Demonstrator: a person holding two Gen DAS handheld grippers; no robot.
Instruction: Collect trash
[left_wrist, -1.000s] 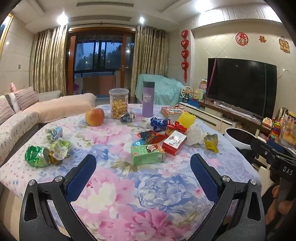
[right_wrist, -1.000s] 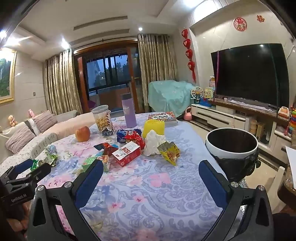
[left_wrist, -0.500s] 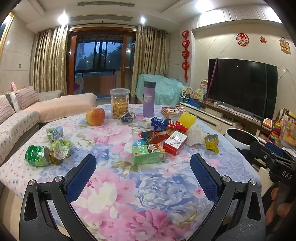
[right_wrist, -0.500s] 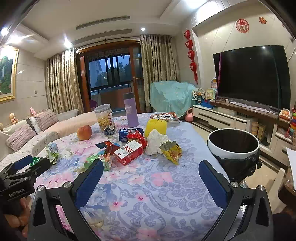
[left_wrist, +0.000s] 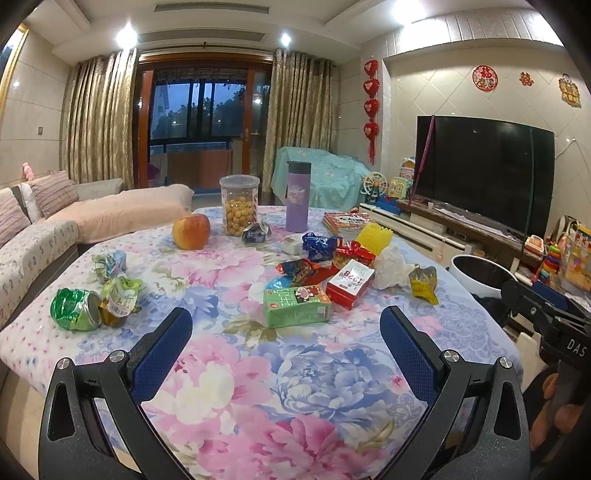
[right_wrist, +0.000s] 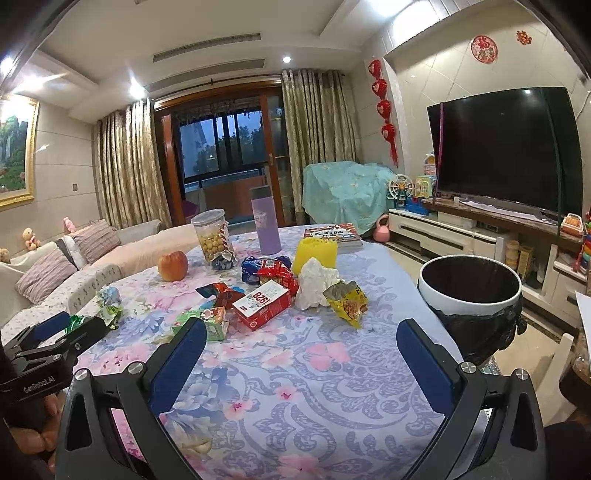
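Both grippers, the left gripper and the right gripper, hover wide open and empty over the table, so collecting seems not yet begun; next, reach toward the wrappers and carry one to the bin beside the table.

"1928" on red box; perhaps "GenRobot.AI".

The right hand-held gripper hangs over the flowered worktop, its blue fingers spread wide with nothing between them. Ahead lie a red box, a green carton, white crumpled paper and a yellow wrapper. A white-rimmed bin stands beside the worktop's right edge. The left hand-held gripper shows at the far left.
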